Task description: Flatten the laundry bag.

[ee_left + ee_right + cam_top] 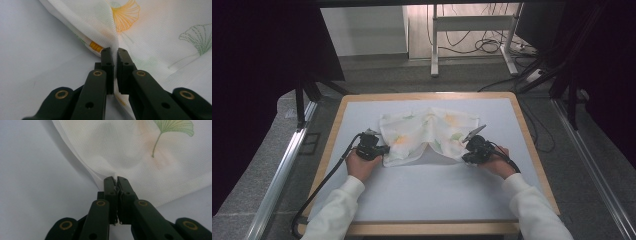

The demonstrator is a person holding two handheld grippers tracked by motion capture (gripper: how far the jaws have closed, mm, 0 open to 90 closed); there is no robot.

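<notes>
A thin white cloth (pixel 428 131) printed with orange and green ginkgo leaves lies rumpled on the pale table mat (pixel 427 190). My left gripper (pixel 384 150) is at the cloth's near left corner, shut on the fabric, which is pinched into a fold between its jaws (pixel 115 53). At the near right corner my right gripper (pixel 465 156) is shut on the cloth's edge (pixel 115 178). The cloth (pixel 140 150) spreads away from both grippers, its near edge arching up between them.
The mat lies on a wood-rimmed table (pixel 335 131). Cables trail from both grippers, the left one (pixel 319 187) hanging over the table's left edge. A white stand (pixel 472 30) and floor cables are beyond the far edge.
</notes>
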